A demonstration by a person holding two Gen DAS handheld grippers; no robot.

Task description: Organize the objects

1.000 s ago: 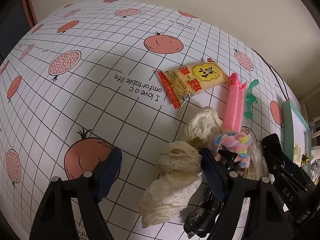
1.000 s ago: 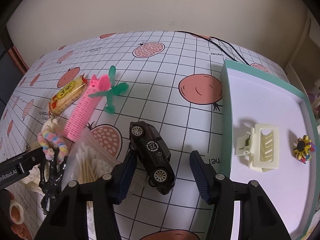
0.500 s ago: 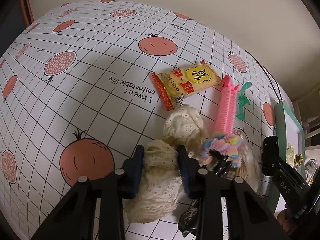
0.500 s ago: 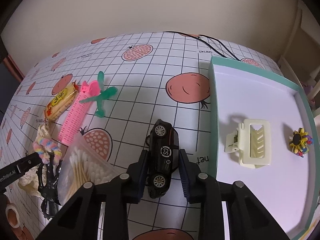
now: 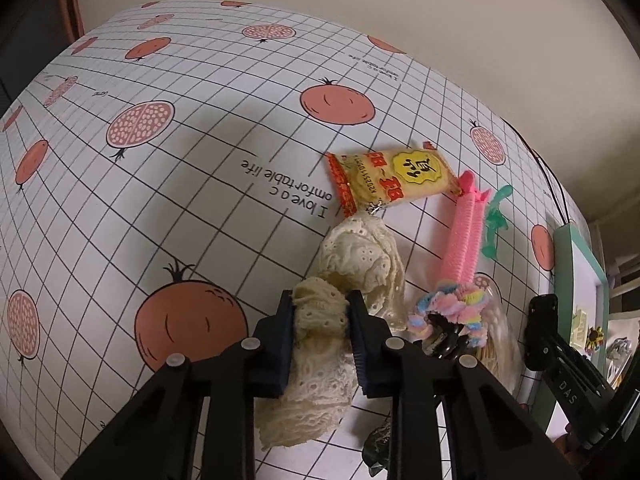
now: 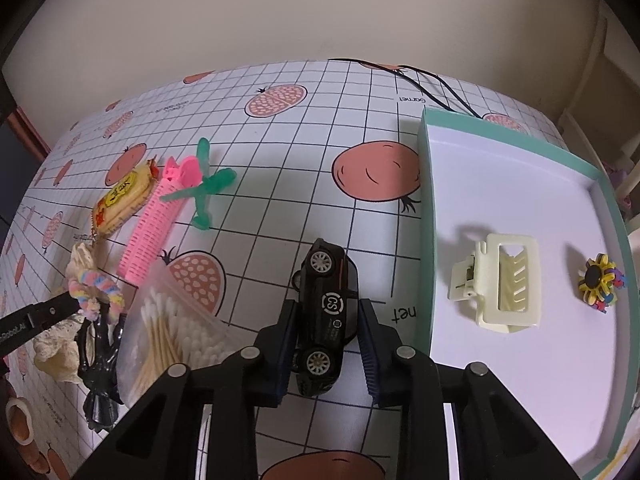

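Squeezed by the left gripper (image 5: 318, 336), the cream lace cloth (image 5: 320, 344) is held at its middle, near the desk (image 5: 180, 200). The black toy car (image 6: 326, 316) is pinched by the right gripper (image 6: 326, 344), probably to be put in the green tray (image 6: 520, 184) on the right.

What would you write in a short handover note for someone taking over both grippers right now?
Left gripper: shut on the cream lace scrunchie.
Right gripper: shut on the black toy car, beside the tray.
Done: cream hair claw and flower clip lie in the tray.
Left on the cloth: snack packet, pink roller, green propeller toy, cotton swab bag, pastel scrunchie.
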